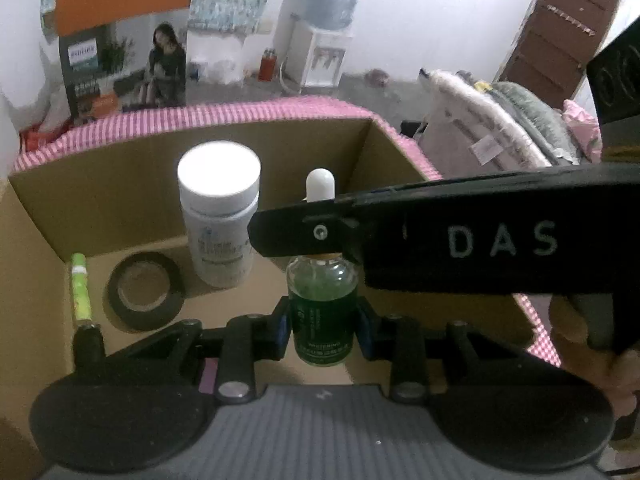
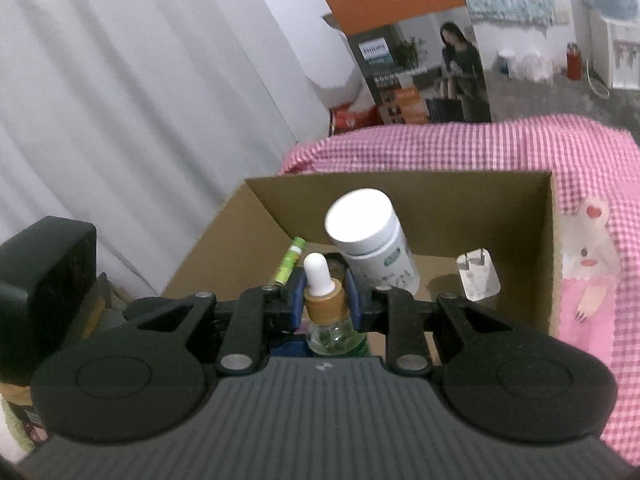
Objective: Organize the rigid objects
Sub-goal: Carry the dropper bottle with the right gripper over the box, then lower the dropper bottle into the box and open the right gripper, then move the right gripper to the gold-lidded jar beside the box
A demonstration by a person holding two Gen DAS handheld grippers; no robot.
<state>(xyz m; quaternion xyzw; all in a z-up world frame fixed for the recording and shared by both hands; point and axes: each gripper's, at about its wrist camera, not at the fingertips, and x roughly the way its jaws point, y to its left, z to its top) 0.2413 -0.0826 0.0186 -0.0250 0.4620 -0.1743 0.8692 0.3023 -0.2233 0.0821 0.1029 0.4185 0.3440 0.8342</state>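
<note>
A green glass dropper bottle [image 1: 322,308] with a white bulb and wooden collar [image 2: 324,300] stands upright in an open cardboard box [image 1: 100,200]. My left gripper [image 1: 322,330] is shut on its body. My right gripper [image 2: 323,300] is shut on its collar, reaching in from the right, and it crosses the left wrist view as a black bar [image 1: 440,240]. Inside the box are a white-capped pill bottle [image 1: 220,216], a roll of black tape [image 1: 146,290], a green tube [image 1: 81,288] and a white plug charger [image 2: 478,276].
The box sits on a pink checked cloth [image 2: 480,144]. A tall printed carton [image 2: 424,52] stands behind it, beside white curtains [image 2: 120,100]. A water dispenser [image 1: 324,40] and folded blankets [image 1: 500,128] are further off. A black object [image 2: 44,280] is at left.
</note>
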